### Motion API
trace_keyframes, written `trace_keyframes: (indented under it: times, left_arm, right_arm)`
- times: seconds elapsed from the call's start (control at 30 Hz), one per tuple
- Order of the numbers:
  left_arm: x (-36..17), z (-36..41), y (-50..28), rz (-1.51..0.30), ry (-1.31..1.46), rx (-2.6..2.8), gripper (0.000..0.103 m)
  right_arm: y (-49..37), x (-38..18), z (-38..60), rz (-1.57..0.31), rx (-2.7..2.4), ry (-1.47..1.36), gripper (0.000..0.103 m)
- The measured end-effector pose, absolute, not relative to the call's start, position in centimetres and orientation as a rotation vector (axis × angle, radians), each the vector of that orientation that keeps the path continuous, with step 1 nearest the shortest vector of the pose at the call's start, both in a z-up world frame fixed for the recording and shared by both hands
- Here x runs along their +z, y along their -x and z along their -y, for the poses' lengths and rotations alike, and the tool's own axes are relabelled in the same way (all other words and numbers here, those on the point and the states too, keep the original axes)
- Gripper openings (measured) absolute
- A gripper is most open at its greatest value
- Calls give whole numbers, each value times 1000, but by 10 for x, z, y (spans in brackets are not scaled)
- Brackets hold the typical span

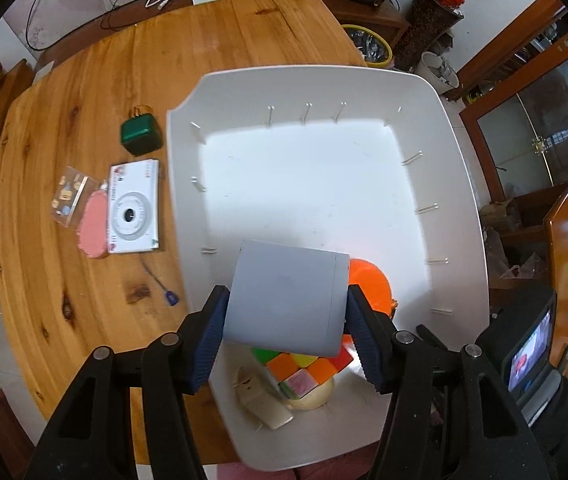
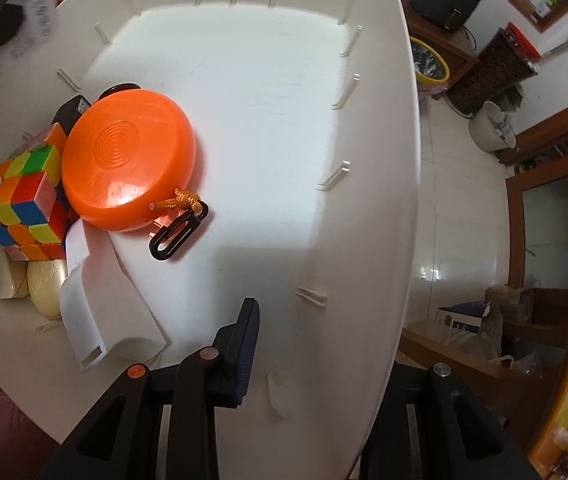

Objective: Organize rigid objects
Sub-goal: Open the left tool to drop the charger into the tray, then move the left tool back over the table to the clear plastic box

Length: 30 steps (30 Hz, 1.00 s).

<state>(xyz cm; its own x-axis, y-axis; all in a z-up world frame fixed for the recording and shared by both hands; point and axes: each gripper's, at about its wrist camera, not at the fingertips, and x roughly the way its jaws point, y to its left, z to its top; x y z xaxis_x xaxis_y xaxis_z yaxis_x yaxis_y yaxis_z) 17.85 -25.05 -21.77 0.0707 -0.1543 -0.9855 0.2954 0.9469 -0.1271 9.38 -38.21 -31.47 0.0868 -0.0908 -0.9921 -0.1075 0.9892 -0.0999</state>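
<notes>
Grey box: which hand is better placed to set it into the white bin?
Left. The left gripper already clamps the grey box above the white bin; the right gripper holds the bin's rim.

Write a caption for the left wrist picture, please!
Left gripper holds a grey box over the white bin, above a colourful cube and orange disc.

Glossy orange plastic disc (image 2: 128,160), smooth white plastic bin (image 1: 460,184), varnished knotty wooden table (image 1: 84,80)
</notes>
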Motion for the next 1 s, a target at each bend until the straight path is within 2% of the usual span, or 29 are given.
trace_keyframes:
  times: [0.5,0.67,0.8,1.0]
  left_arm:
    - [-246,261,-174,-1521,-147,-354,62]
    - [-231,259,-174,-1461,-145,-389,63]
    - [-218,255,-174,-1423,-149,-400,72]
    - [-197,238,-177,-1361,-117,-388,72]
  right_arm:
    - [-98,-316,380,-1503,11,175,32]
    - [-98,-317,382,-1507,-8,166,32]
    - [-100,-319,384,-1513,-27,156,33]
    - [-100,-320,386,-1513,-55,150,34]
